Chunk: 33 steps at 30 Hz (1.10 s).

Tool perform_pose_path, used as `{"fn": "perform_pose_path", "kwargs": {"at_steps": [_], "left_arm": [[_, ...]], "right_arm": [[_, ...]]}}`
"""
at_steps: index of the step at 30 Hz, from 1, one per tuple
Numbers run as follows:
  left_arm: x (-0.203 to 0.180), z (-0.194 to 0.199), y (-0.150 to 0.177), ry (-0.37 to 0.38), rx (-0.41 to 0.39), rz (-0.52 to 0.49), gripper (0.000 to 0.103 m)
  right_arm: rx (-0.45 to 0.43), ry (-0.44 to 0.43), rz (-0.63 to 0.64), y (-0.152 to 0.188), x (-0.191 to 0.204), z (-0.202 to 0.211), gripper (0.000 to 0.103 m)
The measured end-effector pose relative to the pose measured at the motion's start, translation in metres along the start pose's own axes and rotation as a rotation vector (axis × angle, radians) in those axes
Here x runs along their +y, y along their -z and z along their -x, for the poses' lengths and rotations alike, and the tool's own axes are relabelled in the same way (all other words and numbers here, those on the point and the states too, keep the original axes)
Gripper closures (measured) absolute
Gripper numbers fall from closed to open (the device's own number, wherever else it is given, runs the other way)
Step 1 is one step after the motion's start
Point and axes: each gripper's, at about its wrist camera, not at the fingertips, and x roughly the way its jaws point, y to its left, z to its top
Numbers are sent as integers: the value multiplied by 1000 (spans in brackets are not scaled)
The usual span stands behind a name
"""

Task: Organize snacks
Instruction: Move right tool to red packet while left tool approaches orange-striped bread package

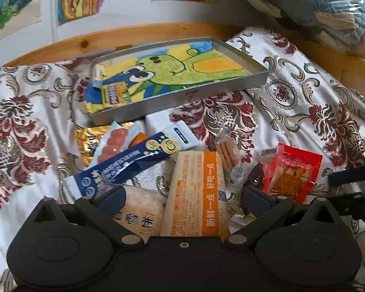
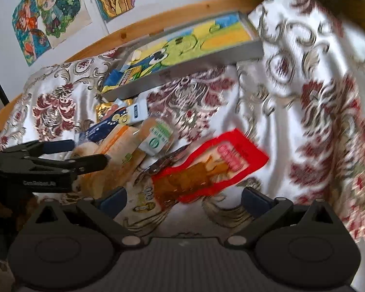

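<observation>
Clearly we are near the start; going left to right in the left wrist view, the gold foil packet [image 1: 90, 143] lies at about ten o'clock of the heap, beside it the sausage pack [image 1: 114, 143], then the dark blue sachet [image 1: 124, 163] slanting across the middle, the white sachet [image 1: 182, 136] just past it, the orange-and-tan bread pack [image 1: 197, 194] at the centre, the biscuit sticks [image 1: 227, 152] at one o'clock, and the red snack packet [image 1: 292, 172] at three o'clock. All of these rest on the patterned bedspread [image 1: 304, 85], outside the tray. The metal tray [image 1: 182, 97] sits at twelve o'clock, lined with a bright drawing; only one small yellow packet [image 1: 113, 95] lies in it, at its left end; so nearly everything is left to move, as we judge it.

Our left gripper [image 1: 182, 197] is spread wide, its fingers standing either side of the bread pack and pinching nothing yet. Our right gripper [image 2: 183, 197] is likewise spread, hovering low over the near end of the red snack packet in a blurred view; it holds nothing.
</observation>
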Motion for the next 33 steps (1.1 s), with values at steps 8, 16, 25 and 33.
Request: {"fn": "perform_pose_path", "kwargs": {"at_steps": [8, 16, 25, 33], "left_arm": [[-10, -14, 2, -16, 32, -59, 1], [-11, -20, 4, 10, 67, -58, 6], [-7, -20, 7, 72, 95, -33, 19], [-2, -25, 3, 99, 121, 4, 38]], "right_arm": [[-21, -85, -42, -5, -9, -25, 1], [-46, -175, -78, -11, -19, -39, 6], [-62, -237, -46, -14, -8, -37, 27], [-32, -282, -121, -14, -15, -55, 31]]}}
